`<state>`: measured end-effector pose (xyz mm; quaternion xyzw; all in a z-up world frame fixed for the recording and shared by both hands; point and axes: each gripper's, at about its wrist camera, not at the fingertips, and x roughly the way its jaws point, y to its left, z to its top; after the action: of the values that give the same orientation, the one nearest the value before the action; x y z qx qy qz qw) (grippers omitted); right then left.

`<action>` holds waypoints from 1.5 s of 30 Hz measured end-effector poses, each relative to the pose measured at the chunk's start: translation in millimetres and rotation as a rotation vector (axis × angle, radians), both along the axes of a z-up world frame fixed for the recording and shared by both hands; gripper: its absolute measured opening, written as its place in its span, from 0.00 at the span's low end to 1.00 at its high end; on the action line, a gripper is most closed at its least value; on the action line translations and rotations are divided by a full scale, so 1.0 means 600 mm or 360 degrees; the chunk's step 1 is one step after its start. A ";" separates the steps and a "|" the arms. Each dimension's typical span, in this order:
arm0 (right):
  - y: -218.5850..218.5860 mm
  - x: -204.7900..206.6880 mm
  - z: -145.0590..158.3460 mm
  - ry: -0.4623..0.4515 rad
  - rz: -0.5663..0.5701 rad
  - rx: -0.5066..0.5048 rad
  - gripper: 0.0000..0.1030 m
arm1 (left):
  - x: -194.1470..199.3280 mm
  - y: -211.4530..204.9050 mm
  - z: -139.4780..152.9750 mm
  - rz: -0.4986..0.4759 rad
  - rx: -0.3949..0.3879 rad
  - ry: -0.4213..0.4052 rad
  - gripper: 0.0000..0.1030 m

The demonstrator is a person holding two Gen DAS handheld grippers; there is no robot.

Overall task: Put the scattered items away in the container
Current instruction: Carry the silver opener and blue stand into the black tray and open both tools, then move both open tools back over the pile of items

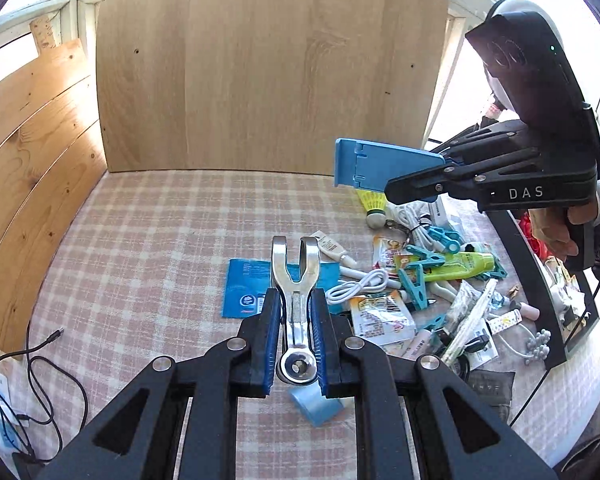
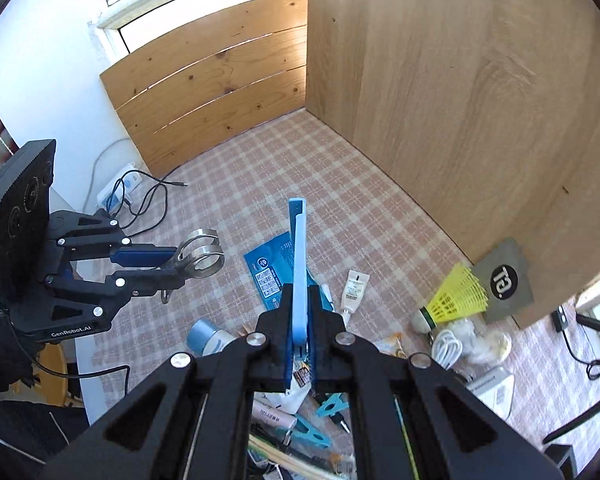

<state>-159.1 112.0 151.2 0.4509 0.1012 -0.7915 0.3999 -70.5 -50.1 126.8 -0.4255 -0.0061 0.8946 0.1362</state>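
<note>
Black right claw (image 2: 299, 344) hides the blue holder's (image 2: 298, 264) base.

Shiny metal clamp (image 1: 296, 300), matt blue plastic stand (image 1: 380, 166), woven checked cloth (image 1: 160, 240).

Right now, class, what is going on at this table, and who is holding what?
A person holds a gripper in each hand above a checked tablecloth. The left gripper is shut on a metal clip, and the right gripper is shut on a flat blue plastic piece. Both items are lifted off the table. A pile of small items remains there, including a yellow shuttlecock, teal clothes pegs and a white cable.
</note>
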 end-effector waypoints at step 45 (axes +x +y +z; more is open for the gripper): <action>0.740 0.250 -0.028 0.0168 -0.1760 0.0181 0.63 | -0.053 0.653 0.025 -0.0875 0.0075 0.0034 0.71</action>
<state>-9.3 555.9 134.2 0.4174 -0.0880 -0.8983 -0.1055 -102.2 341.4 141.7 -0.3983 0.0902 0.8282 0.3838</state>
